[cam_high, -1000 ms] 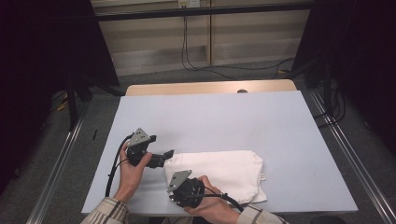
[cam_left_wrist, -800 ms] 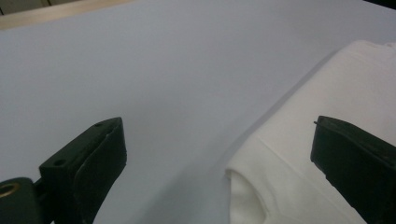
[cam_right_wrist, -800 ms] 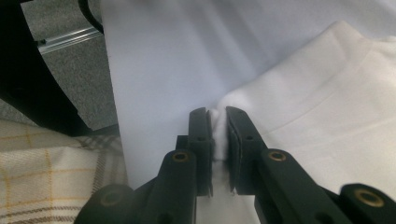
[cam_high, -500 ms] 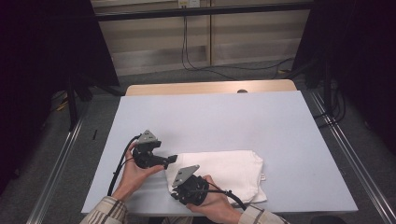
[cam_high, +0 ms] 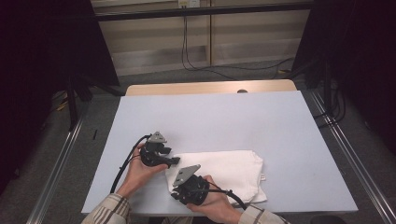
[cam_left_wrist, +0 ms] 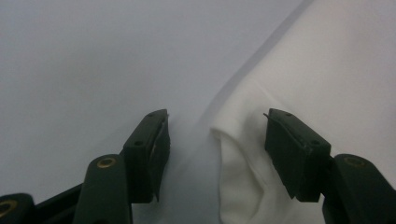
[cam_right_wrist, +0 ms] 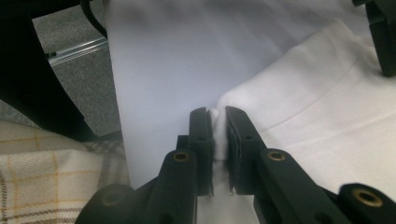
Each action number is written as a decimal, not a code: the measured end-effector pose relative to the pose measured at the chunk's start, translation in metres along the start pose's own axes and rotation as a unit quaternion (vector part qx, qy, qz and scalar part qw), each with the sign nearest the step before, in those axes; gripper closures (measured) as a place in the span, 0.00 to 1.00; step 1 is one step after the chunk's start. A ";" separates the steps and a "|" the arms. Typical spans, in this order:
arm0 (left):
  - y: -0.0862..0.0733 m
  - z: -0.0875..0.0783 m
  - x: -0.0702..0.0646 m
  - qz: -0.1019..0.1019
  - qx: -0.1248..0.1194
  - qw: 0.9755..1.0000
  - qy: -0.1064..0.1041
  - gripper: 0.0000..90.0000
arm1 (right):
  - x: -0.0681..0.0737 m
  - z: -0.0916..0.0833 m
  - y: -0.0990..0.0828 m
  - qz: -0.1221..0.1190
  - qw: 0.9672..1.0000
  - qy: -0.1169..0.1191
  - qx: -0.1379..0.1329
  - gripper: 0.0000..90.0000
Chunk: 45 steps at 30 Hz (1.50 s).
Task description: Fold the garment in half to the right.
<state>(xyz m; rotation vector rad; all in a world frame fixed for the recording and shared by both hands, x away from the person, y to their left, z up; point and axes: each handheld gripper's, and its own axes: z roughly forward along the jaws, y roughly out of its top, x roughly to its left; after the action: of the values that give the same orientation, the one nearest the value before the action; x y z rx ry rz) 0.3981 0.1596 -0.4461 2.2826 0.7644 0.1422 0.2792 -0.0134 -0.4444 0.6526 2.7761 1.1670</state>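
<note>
A folded white cloth point(cam_high: 229, 170) lies on the pale table point(cam_high: 224, 116) near its front edge. My left gripper point(cam_high: 173, 161) sits at the cloth's far left corner; its jaws have just been closing. In the left gripper view that corner of the cloth point(cam_left_wrist: 233, 135) lies between the jaws, which stand apart from it, so the left gripper point(cam_left_wrist: 215, 135) is open. My right gripper point(cam_high: 173, 187) is at the cloth's near left corner. In the right gripper view the right gripper point(cam_right_wrist: 219, 119) is shut on a pinched fold of cloth point(cam_right_wrist: 217, 116).
The table's front edge runs just under both hands point(cam_high: 140, 172). A wooden strip point(cam_high: 210, 87) borders the far edge. Metal rails point(cam_high: 350, 154) flank the table on both sides. Cables point(cam_high: 187, 46) hang at the back wall.
My left gripper has moved right and down onto the cloth's far left corner, and its jaws have narrowed. The right gripper has stayed put on its corner.
</note>
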 end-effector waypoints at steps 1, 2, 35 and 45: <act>0.000 0.000 -0.001 0.004 0.003 1.000 0.002 0.46 | 0.000 0.000 0.000 -0.004 1.000 -0.001 0.001 0.91; 0.000 0.000 -0.001 0.009 0.004 1.000 0.003 0.46 | 0.000 0.000 0.000 -0.004 1.000 -0.002 0.001 0.91; 0.008 0.003 -0.004 -0.010 0.032 0.998 -0.053 0.91 | -0.001 0.001 0.002 -0.004 1.000 0.001 0.006 0.91; 0.005 0.002 0.003 -0.035 0.010 0.997 -0.069 0.93 | -0.002 -0.001 0.003 0.012 1.000 0.002 0.002 0.92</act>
<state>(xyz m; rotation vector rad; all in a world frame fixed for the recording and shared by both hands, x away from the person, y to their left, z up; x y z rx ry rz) 0.4029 0.1574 -0.4446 2.2545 0.7762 -0.0557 0.2818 -0.0123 -0.4418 0.6850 2.7832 1.1682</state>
